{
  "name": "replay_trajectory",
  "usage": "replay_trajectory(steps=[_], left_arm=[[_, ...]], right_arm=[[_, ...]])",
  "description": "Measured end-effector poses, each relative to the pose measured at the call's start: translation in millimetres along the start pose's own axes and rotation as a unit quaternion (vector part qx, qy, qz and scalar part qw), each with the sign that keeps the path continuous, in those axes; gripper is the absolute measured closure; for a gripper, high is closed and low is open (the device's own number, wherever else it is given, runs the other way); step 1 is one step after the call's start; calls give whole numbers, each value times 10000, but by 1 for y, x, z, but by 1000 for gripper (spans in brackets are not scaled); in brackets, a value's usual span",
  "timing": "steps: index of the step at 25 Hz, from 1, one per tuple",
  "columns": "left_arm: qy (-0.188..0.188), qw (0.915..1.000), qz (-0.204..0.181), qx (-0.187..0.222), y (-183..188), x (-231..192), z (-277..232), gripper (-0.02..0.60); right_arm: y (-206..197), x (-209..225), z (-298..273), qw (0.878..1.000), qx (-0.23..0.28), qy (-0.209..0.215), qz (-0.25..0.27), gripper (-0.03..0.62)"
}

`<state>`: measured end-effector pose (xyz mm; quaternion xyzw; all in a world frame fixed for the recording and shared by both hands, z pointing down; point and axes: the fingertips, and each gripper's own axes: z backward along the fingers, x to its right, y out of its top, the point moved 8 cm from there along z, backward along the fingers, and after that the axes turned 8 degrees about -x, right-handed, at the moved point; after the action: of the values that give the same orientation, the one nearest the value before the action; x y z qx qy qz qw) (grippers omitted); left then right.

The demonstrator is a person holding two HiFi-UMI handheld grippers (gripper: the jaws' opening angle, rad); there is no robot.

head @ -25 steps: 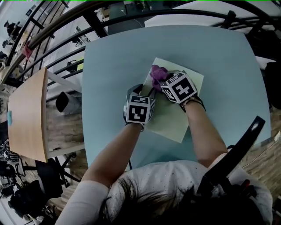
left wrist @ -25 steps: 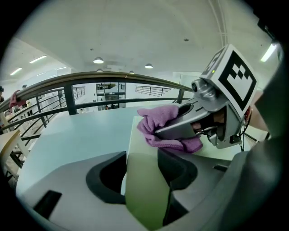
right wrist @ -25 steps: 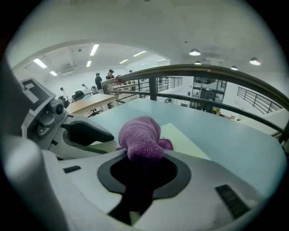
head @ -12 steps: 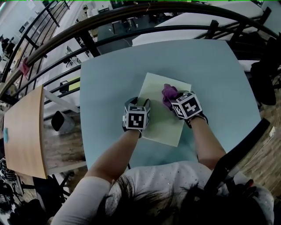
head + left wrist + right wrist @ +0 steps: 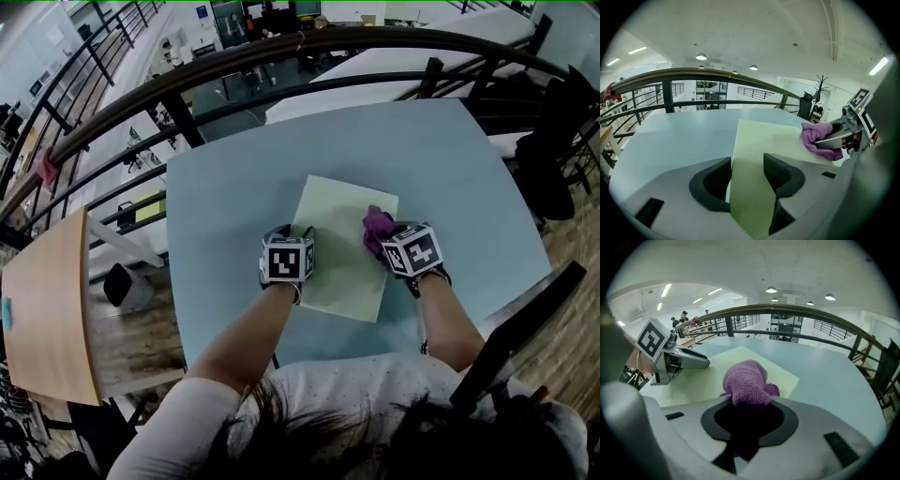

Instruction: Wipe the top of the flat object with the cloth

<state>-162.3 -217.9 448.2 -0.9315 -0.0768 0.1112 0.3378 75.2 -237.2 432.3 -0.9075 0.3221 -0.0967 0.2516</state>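
**Surroundings.** Pale blue table (image 5: 234, 187). A dark curved railing (image 5: 234, 56) runs beyond its far edge. A wooden tabletop (image 5: 52, 309) stands well out to the left of the left gripper, with a dark bin (image 5: 122, 286) on the floor beside it. Nothing lies between either gripper and the task's things.

**Flat object** (image 5: 337, 253). Pale green sheet, flat on the table, between the two grippers.

**Left gripper** (image 5: 293, 232). Jaws apart, pressing on nothing. They straddle the sheet's left edge: the left jaw is over bare table, the right jaw over the sheet, and the green surface (image 5: 764, 136) runs up through the gap and on ahead of the jaws.

**Right gripper** (image 5: 382, 242). Jaws clamped on the cloth (image 5: 747, 383).

**Cloth.** Purple knit, bunched. It bulges forward out of the right jaws and rests on the sheet near its far right corner, well to the right of the left jaws (image 5: 815, 136).
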Motion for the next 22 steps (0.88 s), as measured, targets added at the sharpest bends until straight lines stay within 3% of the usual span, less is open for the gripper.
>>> replay_trajectory(steps=[5, 7, 10, 12, 14, 22], left_arm=[[-145, 9996, 220, -86, 2, -3, 1, 375], [-167, 9995, 251, -93, 2, -3, 2, 373], [-164, 9996, 234, -53, 3, -3, 2, 373], [-195, 9995, 256, -46, 3, -5, 2, 373], [-260, 9992, 298, -49, 2, -4, 1, 373], [-421, 9981, 435, -99, 5, -9, -3, 381]], right_arm=[[-5, 9, 17, 9985, -208, -199, -471, 502], [11, -3, 25, 9976, 230, 210, -622, 500], [44, -43, 26, 9823, 1206, 1249, -697, 499], [55, -72, 14, 9780, 1310, 1563, -429, 499], [55, -90, -4, 9821, 1091, 1517, -213, 497], [56, -103, -40, 9975, 296, 506, 388, 500]])
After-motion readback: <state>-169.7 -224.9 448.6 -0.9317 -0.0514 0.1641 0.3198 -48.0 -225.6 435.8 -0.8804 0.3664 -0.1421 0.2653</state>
